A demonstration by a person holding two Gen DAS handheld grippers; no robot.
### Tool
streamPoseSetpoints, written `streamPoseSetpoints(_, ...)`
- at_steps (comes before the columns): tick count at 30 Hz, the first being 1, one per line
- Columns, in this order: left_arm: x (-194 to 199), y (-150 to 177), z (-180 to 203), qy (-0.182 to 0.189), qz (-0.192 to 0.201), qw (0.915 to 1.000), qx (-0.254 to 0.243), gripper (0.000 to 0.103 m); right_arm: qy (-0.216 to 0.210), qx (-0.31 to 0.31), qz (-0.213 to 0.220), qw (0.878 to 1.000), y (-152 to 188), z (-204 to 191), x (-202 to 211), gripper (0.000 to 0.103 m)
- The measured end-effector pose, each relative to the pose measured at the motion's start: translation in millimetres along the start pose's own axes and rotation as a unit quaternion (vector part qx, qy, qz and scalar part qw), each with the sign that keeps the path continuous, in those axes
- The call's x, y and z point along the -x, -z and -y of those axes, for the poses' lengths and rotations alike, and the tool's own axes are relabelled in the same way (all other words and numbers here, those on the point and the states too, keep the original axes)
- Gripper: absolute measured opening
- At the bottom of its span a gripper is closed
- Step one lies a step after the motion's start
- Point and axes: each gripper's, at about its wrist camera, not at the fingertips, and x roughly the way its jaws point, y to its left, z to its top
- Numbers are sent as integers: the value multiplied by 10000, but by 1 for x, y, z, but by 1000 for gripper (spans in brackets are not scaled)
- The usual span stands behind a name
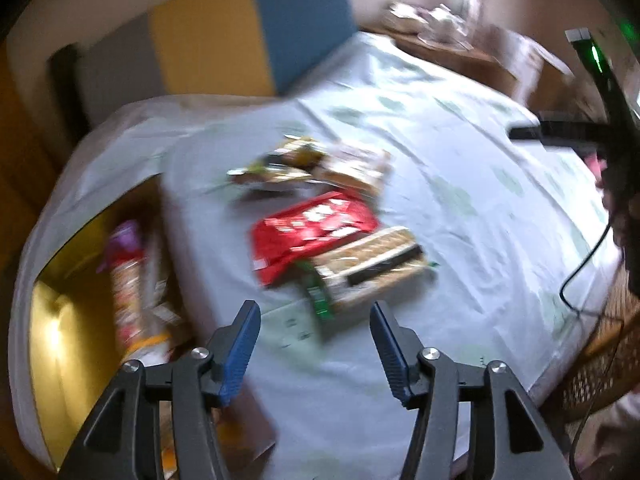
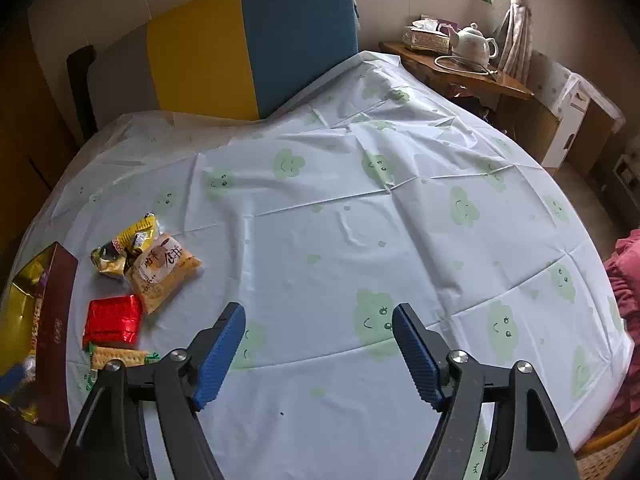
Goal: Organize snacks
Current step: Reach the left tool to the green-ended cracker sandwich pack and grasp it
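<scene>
Snack packets lie on a white cloth with green cloud faces. In the blurred left wrist view a red packet (image 1: 312,228) overlaps a cracker pack (image 1: 372,264) with green ends, and further back lie small yellow packets (image 1: 280,164). My left gripper (image 1: 316,316) hangs open just short of the cracker pack, nothing between its pads. A gold-lined box (image 1: 76,292) at the left holds a tall snack pack (image 1: 126,280). In the right wrist view the red packet (image 2: 114,318), cracker pack (image 2: 120,356), an orange biscuit bag (image 2: 164,270) and the box (image 2: 52,320) sit at the left. My right gripper (image 2: 320,318) is open over bare cloth.
A yellow and blue cushion block (image 2: 256,44) stands behind the table. A wooden side table (image 2: 460,68) with a white teapot (image 2: 474,42) and a tissue box is at the back right. The other gripper's black body with a green light (image 1: 600,92) shows at the right edge.
</scene>
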Motion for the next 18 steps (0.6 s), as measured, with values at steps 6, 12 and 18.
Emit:
streamPoseSetpoints(6, -42, -14, 31, 184, -413, 9925, -1140, 63, -58, -76, 12, 10000, -1, 3, 1, 80)
streamPoseSetpoints(12, -69, -20, 52, 120, -407, 9794, -1973, 78, -41, -3, -117, 9999, 0, -1, -5, 81)
streamPoseSetpoints(18, -72, -24, 54, 232, -324, 9838, -1745, 79, -65, -12, -142, 9999, -2, 0, -6, 82)
